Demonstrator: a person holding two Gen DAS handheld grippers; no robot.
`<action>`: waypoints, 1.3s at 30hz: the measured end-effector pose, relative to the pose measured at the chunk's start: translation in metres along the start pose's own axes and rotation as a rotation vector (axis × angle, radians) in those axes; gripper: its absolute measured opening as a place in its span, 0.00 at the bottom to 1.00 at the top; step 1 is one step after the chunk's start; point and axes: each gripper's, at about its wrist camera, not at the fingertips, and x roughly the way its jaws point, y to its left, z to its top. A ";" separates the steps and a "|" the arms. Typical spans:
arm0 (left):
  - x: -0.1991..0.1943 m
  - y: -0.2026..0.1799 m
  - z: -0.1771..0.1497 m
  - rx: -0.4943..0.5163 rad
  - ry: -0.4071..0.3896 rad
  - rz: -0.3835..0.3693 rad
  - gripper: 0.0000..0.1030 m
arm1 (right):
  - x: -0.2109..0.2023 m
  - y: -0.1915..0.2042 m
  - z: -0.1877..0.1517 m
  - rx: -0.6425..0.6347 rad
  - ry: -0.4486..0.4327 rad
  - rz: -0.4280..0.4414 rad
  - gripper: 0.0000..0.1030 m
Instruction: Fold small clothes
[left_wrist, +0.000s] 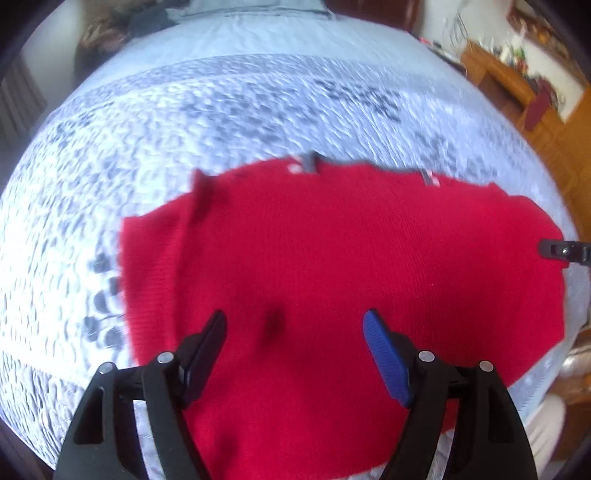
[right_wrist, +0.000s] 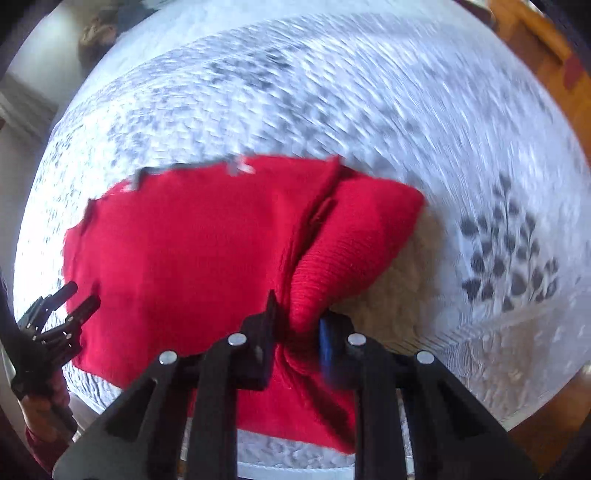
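A red knit sweater (left_wrist: 332, 258) lies spread on a white bedspread with grey leaf print (left_wrist: 221, 110). My left gripper (left_wrist: 295, 332) is open, its jaws wide apart just above the sweater's near part, holding nothing. My right gripper (right_wrist: 295, 325) is shut on a bunched fold of the sweater (right_wrist: 184, 251) at its right side, lifting a sleeve part (right_wrist: 351, 236) off the bedspread (right_wrist: 406, 110). The left gripper also shows at the left edge of the right wrist view (right_wrist: 74, 306), open. The right gripper's tip shows at the right edge of the left wrist view (left_wrist: 554, 250).
Wooden furniture (left_wrist: 517, 92) with clutter stands beyond the bed's right side. A dark pile (left_wrist: 110, 33) lies at the far left corner. A pillow (left_wrist: 258, 7) lies at the bed's head. The person's hand in a red sleeve (right_wrist: 40, 417) holds the left gripper.
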 end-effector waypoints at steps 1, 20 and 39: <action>-0.004 0.008 0.000 -0.015 -0.005 -0.005 0.74 | -0.005 0.012 0.004 -0.021 -0.007 -0.004 0.18; -0.019 0.079 -0.024 -0.168 0.005 -0.064 0.74 | 0.034 0.196 -0.001 -0.317 0.050 0.089 0.37; -0.009 0.034 0.011 -0.242 0.087 -0.281 0.74 | 0.012 0.102 -0.057 -0.389 -0.077 0.098 0.86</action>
